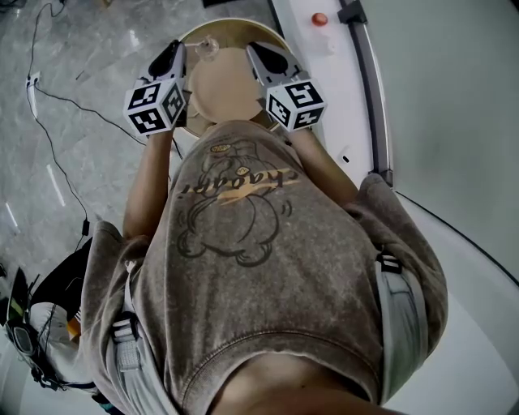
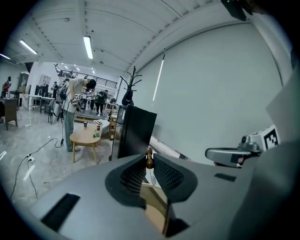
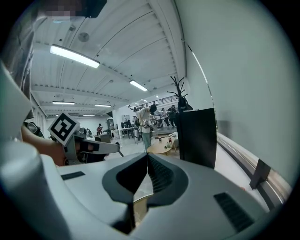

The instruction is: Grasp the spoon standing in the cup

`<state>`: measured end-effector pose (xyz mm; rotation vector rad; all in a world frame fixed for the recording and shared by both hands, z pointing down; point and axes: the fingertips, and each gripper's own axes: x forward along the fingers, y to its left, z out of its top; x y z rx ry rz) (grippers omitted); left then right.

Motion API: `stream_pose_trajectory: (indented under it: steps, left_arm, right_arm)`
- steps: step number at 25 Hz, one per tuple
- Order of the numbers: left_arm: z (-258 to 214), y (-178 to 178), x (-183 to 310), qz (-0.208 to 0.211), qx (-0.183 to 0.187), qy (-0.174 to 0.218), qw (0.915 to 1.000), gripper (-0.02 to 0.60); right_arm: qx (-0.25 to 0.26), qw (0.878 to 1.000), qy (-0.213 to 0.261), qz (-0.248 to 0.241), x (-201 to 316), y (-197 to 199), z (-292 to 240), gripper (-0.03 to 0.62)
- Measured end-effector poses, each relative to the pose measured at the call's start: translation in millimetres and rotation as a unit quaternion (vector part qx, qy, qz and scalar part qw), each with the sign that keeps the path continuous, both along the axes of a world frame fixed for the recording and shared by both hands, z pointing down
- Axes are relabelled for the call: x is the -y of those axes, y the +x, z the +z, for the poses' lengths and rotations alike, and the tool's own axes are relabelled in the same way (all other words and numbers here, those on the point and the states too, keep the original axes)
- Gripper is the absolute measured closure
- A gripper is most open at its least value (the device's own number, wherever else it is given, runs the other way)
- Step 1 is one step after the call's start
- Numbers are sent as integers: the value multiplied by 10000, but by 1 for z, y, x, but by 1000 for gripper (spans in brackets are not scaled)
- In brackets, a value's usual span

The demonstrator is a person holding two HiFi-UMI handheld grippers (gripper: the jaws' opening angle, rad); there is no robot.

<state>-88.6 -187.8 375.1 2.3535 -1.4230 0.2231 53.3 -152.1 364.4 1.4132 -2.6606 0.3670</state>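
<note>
In the left gripper view my left gripper (image 2: 149, 158) is shut on the spoon's brown wooden handle tip (image 2: 149, 161), which stands up between the ribbed pads. From the head view, that gripper (image 1: 180, 50) sits at the left rim of the round wooden table (image 1: 227, 85), beside a clear cup (image 1: 207, 49). The spoon's bowl is hidden. My right gripper (image 3: 147, 155) has its pads pressed together with nothing between them. It hovers over the table's right side (image 1: 258, 55).
A black panel (image 2: 136, 133) stands past the table. A white ledge with a small red object (image 1: 320, 18) runs along the right. Cables (image 1: 57, 105) lie on the marble floor to the left. Far behind are a low wooden table (image 2: 84, 137) and people.
</note>
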Motion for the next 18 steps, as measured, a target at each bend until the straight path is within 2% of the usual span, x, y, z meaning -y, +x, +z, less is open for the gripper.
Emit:
stream_pose_trajectory:
  steps: [8,18]
  left_arm:
    - [-32,-8,-21,92,34,316,9995,522]
    - [-36,-7,-37,142,102,481,9987,521]
  right_arm:
    - [-11,10000,37,47,1,-1,-15,574]
    - [-39,10000,55,-62,-4,-6,-10,574]
